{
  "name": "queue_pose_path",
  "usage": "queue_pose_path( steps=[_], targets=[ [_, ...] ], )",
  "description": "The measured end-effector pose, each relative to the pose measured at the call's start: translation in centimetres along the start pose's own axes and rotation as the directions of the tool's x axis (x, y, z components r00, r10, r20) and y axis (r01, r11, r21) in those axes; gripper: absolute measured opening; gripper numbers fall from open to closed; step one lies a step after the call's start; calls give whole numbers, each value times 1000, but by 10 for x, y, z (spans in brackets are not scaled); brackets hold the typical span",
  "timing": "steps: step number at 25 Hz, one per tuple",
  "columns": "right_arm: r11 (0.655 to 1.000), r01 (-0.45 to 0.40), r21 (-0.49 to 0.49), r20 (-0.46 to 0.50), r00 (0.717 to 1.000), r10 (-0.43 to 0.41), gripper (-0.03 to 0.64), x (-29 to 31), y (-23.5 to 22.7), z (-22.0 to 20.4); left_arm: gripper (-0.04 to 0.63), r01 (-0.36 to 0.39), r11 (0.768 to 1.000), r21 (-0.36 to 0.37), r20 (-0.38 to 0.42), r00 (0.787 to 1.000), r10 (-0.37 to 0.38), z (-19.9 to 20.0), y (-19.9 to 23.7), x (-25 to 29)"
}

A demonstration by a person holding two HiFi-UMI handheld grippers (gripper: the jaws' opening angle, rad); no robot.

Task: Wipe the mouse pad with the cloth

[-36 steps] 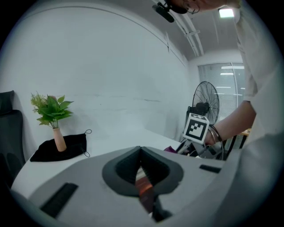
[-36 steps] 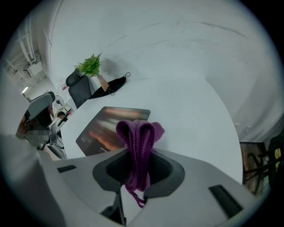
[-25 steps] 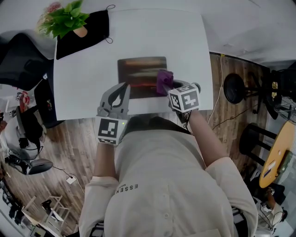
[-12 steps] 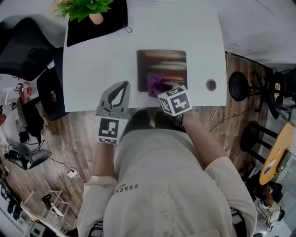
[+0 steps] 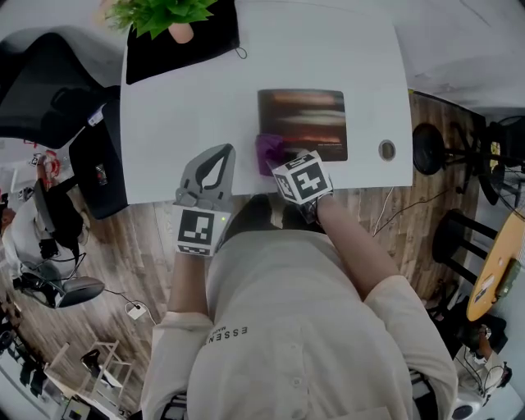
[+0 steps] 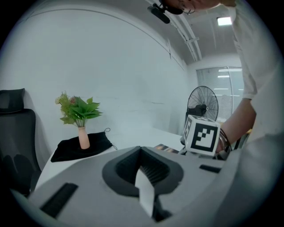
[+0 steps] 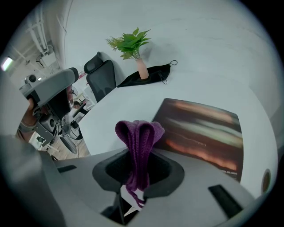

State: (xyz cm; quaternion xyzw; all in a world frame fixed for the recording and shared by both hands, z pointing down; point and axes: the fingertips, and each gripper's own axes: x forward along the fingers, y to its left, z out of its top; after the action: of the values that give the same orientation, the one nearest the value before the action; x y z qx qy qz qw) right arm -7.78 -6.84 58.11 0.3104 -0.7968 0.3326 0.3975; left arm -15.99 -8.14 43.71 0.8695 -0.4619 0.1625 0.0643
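The dark mouse pad [image 5: 302,123] with blurred orange streaks lies on the white table [image 5: 205,107]. My right gripper [image 5: 280,162] is shut on the purple cloth [image 5: 268,151], which sits at the pad's near left corner. In the right gripper view the knitted cloth [image 7: 138,137] bunches up out of the right gripper [image 7: 135,177], with the mouse pad [image 7: 202,131] just beyond it to the right. My left gripper [image 5: 215,160] hovers over the table's near edge, left of the pad, shut with nothing in it. In the left gripper view the left gripper [image 6: 142,170] is closed.
A potted plant [image 5: 160,12] stands on a black cloth [image 5: 184,41] at the table's far left corner. A round cable hole [image 5: 387,150] sits right of the pad. An office chair [image 7: 100,73] and a fan [image 6: 202,104] stand off the table.
My right gripper has dragged the purple cloth leftward along the pad's near edge, from its right side to its left corner. The left gripper has held its place.
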Motion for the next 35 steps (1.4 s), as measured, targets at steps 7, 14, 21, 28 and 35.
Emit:
queue_pose_path(
  steps=[7,14,21,28,35],
  targets=[
    [998,-25,52,-9,1000,25,91,1,-16,-6,2,-4,1000,1,-8,1000,4,2,2,10],
    [997,-32,63,-17,999,33,91,-14,-42,-19,2,-8,1000,-5,-18,1000,8,7,-18,27],
    [996,-36,84,-17,999,38,91,-30,-77,-33,2,11,1000,12,-13,1000,-11,18,-45,53],
    [992,-32,122,-19,999,34,91,-52,-116,-52,2,31,999,39,-15,999,-30,32,-79,74],
    [987,-9,159,-8,1000,10,91,-70,-148,-70,2,29,999,45,3,1000,-29,44,-98,89]
  ],
)
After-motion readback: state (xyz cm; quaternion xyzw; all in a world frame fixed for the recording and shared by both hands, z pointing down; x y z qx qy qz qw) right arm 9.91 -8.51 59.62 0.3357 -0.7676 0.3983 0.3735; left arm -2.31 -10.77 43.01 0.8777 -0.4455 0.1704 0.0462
